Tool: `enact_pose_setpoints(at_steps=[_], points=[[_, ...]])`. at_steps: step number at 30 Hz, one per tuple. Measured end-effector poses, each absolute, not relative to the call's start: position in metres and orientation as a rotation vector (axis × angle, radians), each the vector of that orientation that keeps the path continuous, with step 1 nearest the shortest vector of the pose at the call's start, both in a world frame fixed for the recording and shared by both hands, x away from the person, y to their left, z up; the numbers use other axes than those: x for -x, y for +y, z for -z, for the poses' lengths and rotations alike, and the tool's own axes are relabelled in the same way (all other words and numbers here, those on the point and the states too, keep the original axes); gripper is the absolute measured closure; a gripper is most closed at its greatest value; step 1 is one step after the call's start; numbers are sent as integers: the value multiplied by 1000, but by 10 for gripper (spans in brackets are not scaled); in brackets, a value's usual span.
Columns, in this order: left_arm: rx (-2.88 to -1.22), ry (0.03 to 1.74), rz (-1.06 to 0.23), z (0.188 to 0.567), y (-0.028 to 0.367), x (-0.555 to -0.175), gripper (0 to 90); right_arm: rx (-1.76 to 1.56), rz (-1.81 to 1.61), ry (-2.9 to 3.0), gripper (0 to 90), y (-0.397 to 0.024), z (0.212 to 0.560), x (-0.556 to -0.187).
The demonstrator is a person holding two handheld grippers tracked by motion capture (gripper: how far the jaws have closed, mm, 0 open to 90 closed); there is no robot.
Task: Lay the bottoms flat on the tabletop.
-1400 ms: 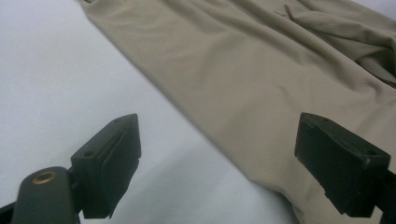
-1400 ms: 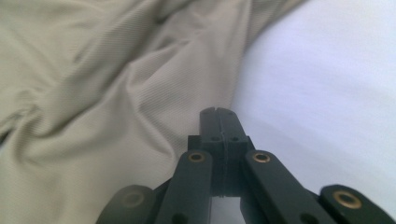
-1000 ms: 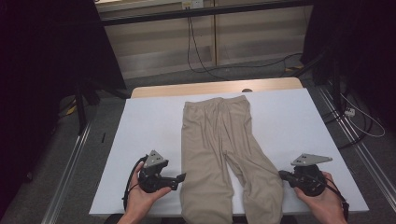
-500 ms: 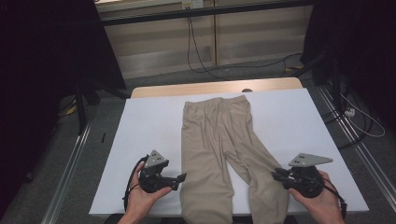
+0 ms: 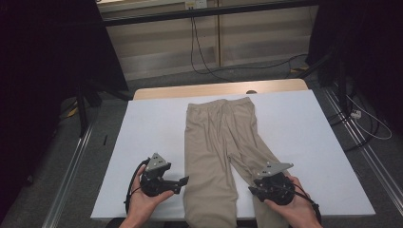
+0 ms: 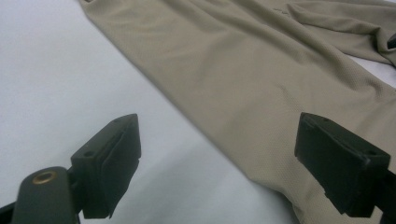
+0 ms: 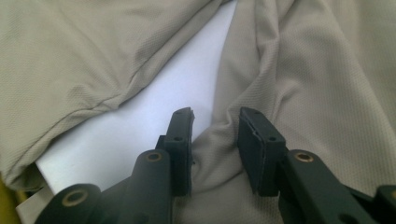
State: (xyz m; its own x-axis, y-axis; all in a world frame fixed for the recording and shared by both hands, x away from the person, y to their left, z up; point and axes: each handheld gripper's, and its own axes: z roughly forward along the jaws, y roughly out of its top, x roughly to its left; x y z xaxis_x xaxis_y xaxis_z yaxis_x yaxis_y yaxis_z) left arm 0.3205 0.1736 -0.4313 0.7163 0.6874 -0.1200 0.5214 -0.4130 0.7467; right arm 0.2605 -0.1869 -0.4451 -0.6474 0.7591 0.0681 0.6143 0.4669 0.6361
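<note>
I kept my left gripper point(image 5: 183, 180) wide open beside the beige trousers point(image 5: 223, 142) lying flat on the tabletop point(image 5: 152, 128), while my right gripper point(image 7: 215, 135) had just been opening, fabric loose between its jaws, to regrip that leg.

both grippers are black with brass-ringed screw holes, a grey three-cornered plate on top, black cable trailing, bare hands

White-covered table point(image 5: 157, 128), bare wooden strip point(image 5: 190, 90) at far edge. Black cables point(image 5: 204, 61) trailing on grey floor point(image 5: 157, 78) beyond.
</note>
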Motion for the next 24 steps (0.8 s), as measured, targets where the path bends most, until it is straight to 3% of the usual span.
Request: enact_pose_setpoints(at_steps=[1, 2, 3, 4, 5, 24], points=[[-2106, 917, -260, 431, 173, -320, 148, -1172, -918, 2483, 711, -186, 445, -260], [-2106, 917, -260, 431, 173, -320, 148, -1172, -918, 2483, 711, -186, 445, -260], [-2107, 917, -261, 431, 173, -320, 148, -1151, -895, 2464, 811, -184, 445, -258], [-2106, 917, -262, 431, 173, -320, 148, -1151, -895, 2464, 811, -184, 445, -258], [-2108, 916, -260, 431, 174, -321, 148, -1165, -915, 2468, 883, -185, 445, -257], [-2132, 905, -246, 433, 173, -319, 150, -1129, -1112, 2606, 881, -160, 449, -246]])
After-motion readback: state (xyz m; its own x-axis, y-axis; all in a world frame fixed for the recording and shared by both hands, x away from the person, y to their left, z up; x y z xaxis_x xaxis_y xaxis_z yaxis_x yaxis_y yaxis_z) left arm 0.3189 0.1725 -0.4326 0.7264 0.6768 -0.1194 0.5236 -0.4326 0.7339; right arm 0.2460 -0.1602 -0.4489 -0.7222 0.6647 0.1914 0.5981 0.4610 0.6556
